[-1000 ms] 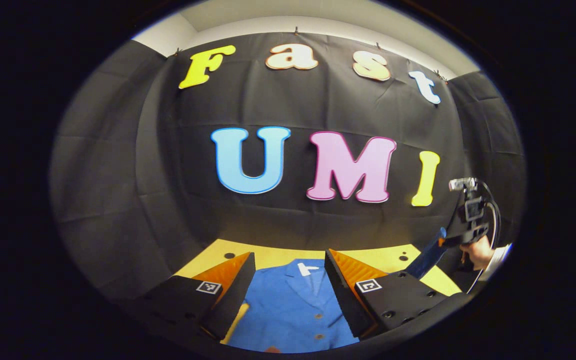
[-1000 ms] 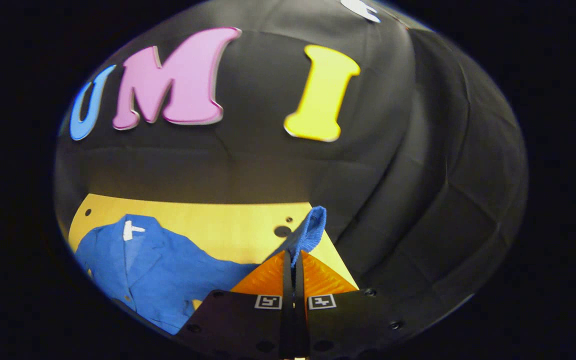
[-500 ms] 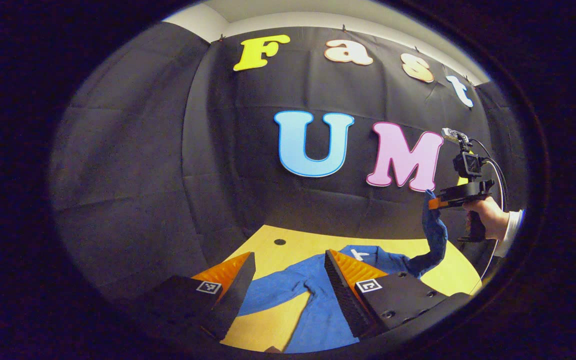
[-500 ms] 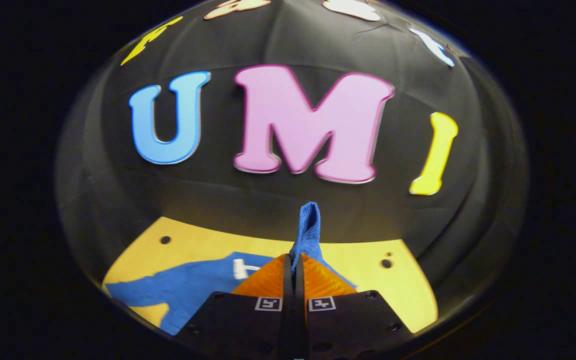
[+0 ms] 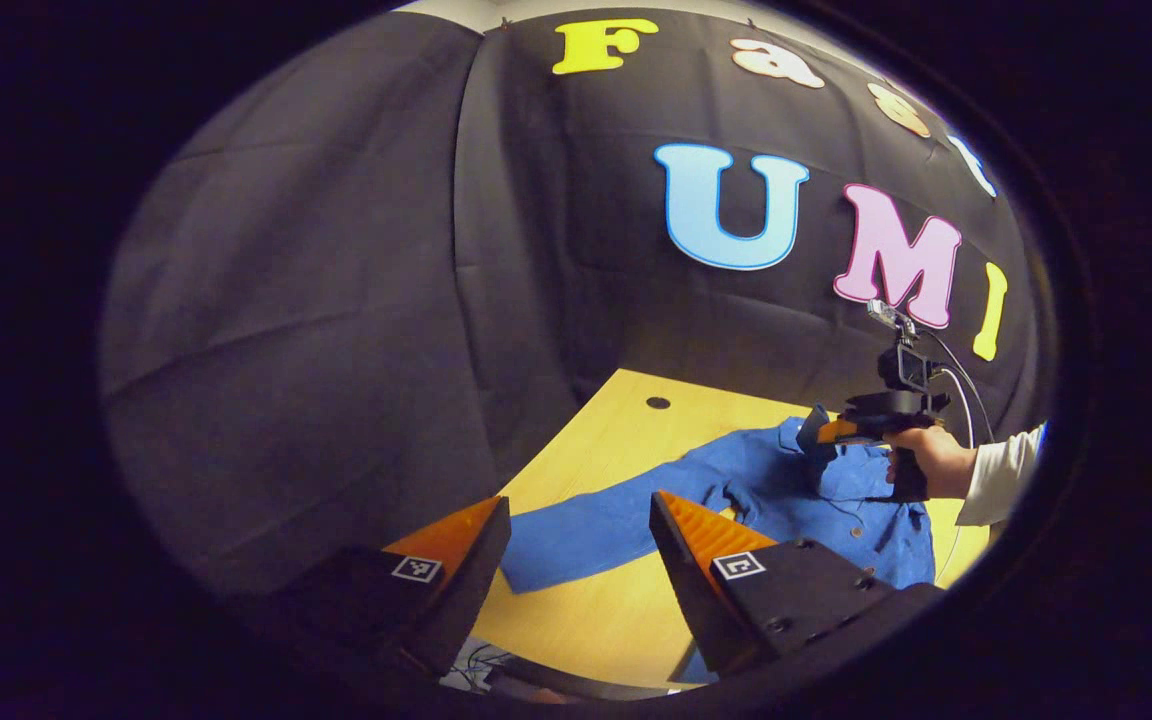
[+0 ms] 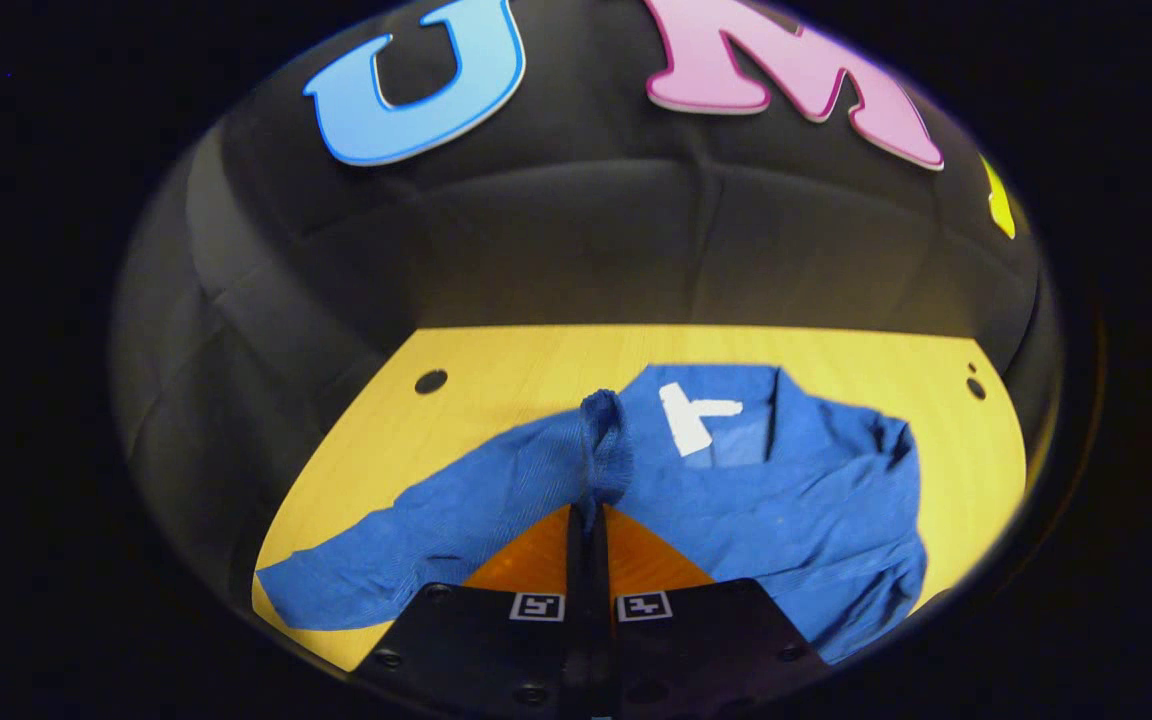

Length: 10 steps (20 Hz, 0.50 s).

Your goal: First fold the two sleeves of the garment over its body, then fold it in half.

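Yellow wood table (image 6: 496, 370) under you carries the blue garment (image 6: 776, 500); your right gripper (image 6: 587, 520) pinches its sleeve cuff (image 6: 604, 450) above the body, left gripper (image 5: 576, 540) gapes near the other sleeve (image 5: 586, 530).

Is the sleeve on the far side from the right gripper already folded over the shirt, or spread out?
Spread out: that sleeve lies flat on the yellow table, away from the shirt's body.

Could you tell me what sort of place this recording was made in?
Most likely a purpose-built recording booth, not a home: black cloth walls enclose a bare yellow wooden tabletop with drilled holes, and a blue shirt lies on it while a hand works a handheld claw.
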{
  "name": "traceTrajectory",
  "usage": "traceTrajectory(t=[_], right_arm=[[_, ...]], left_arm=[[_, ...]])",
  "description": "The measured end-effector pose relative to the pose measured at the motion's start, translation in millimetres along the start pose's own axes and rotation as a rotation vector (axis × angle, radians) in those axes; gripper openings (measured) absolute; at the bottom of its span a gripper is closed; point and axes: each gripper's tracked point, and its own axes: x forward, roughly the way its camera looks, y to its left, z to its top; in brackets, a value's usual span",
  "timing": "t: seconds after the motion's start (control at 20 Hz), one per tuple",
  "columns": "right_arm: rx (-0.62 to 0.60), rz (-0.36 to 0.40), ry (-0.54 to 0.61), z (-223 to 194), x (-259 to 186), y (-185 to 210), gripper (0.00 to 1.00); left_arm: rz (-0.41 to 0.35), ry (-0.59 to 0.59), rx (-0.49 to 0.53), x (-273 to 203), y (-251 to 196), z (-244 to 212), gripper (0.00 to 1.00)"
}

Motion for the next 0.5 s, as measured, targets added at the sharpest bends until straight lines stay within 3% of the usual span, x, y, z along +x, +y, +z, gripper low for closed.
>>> traceTrajectory(t=[0.2,0.3,0.35,0.4,0.5], right_arm=[[0.073,0.035,0.05,-24.3,24.4,20.3,0.04],[0.133,0.1,0.076,-29.1,32.2,38.6,0.07],[0.168,0.136,0.1,-32.2,30.5,45.8,0.01],[0.2,0.181,0.124,-34.7,27.4,56.6,0.23],[0.175,0.195,0.107,-26.6,22.8,52.3,0.67]], left_arm=[[0.025,0.042,0.023,5.1,9.0,-12.7,0.81],[0.005,0.047,0.025,9.8,8.6,-17.7,0.82],[0.009,0.061,0.024,15.9,10.2,-23.3,0.82],[0.022,0.088,0.016,23.4,11.1,-29.9,0.82],[0.02,0.154,-0.029,38.6,8.9,-43.2,0.82]])
